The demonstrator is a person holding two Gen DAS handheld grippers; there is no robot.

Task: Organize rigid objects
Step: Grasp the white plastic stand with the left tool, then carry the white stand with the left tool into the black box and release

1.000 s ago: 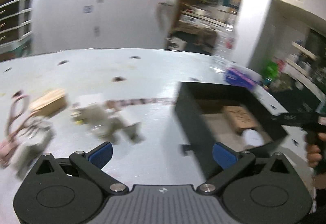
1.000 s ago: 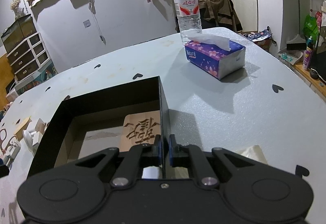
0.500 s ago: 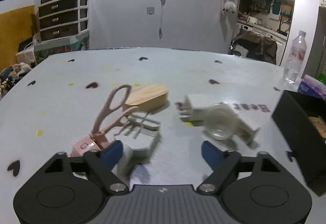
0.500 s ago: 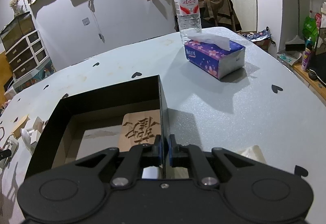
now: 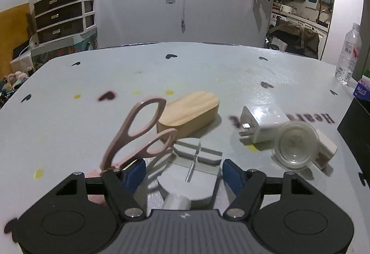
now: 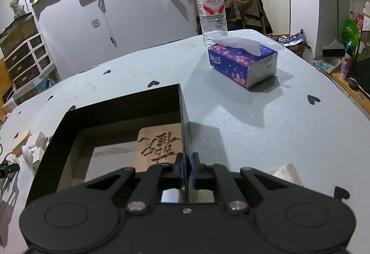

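My left gripper (image 5: 183, 170) is open, its blue fingers on either side of a grey and white round object (image 5: 192, 175) on the table. Pink scissors (image 5: 138, 131) stand tilted just left of it, beside my left finger. Behind lie a wooden oval block (image 5: 189, 113), a white plug adapter (image 5: 263, 123) and a clear round lid (image 5: 296, 145). My right gripper (image 6: 187, 169) is shut on the right wall of the black box (image 6: 183, 115). Inside the box lies a carved wooden tile (image 6: 159, 145).
A purple tissue box (image 6: 242, 62) and a water bottle (image 6: 211, 8) stand on the far right of the table (image 6: 254, 115). A crumpled white tissue (image 6: 285, 173) lies right of my right gripper. The black box edge shows in the left wrist view (image 5: 356, 126).
My left gripper has swung left from the black box to the loose objects and come down around the grey and white round object. The right gripper has kept its hold on the box wall.
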